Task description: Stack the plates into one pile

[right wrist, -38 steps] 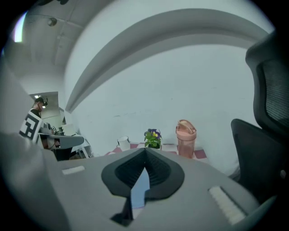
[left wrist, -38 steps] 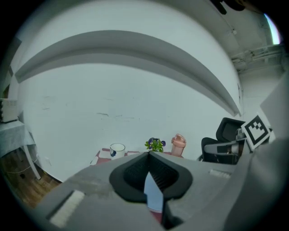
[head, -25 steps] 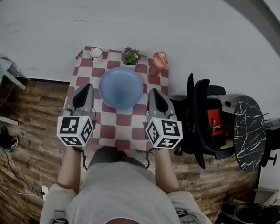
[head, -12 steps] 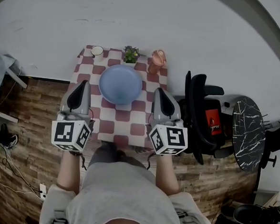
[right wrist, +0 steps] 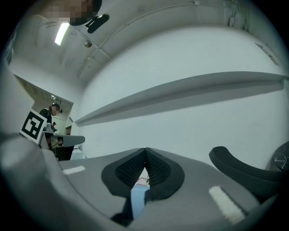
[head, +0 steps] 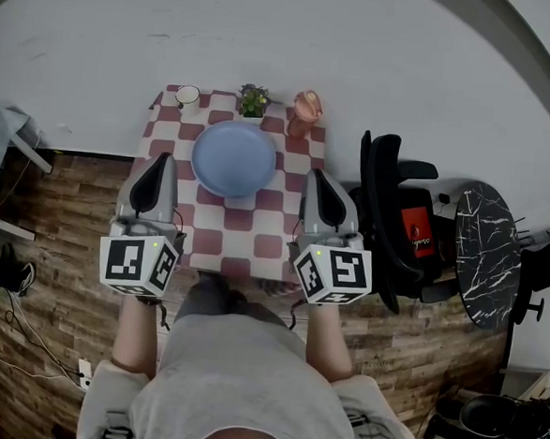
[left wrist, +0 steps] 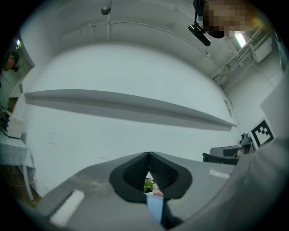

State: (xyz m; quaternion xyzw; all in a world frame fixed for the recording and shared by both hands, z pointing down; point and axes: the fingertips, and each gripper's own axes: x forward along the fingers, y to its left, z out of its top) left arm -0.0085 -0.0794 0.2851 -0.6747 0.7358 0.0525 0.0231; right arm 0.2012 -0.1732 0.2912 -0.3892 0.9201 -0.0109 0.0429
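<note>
Nearest is the person's light-shirted torso, with a forearm reaching forward on each side. The left gripper (head: 162, 163) and the right gripper (head: 317, 178) are held side by side above the near half of the table, pointing away from the person, their marker cubes toward the body. Each is clenched with nothing in it. In the left gripper view the ribbed black pads (left wrist: 133, 172) meet at their tips, and in the right gripper view the pads (right wrist: 129, 170) meet the same way.

Between and just beyond the two grippers, on the red-and-white checked tablecloth (head: 247, 223), lies the blue plate (head: 233, 158). It is round, plain and pale blue, with a smooth shallow rim, and sits toward the far middle of the table, apart from both grippers. How many plates lie in it cannot be made out from above.

Along the far edge stand a white cup (head: 186, 95), a small potted plant (head: 253, 100) and a pink jug (head: 306, 106). Right of the table are a black office chair (head: 387, 222) and a round marble-topped table (head: 485, 243).
</note>
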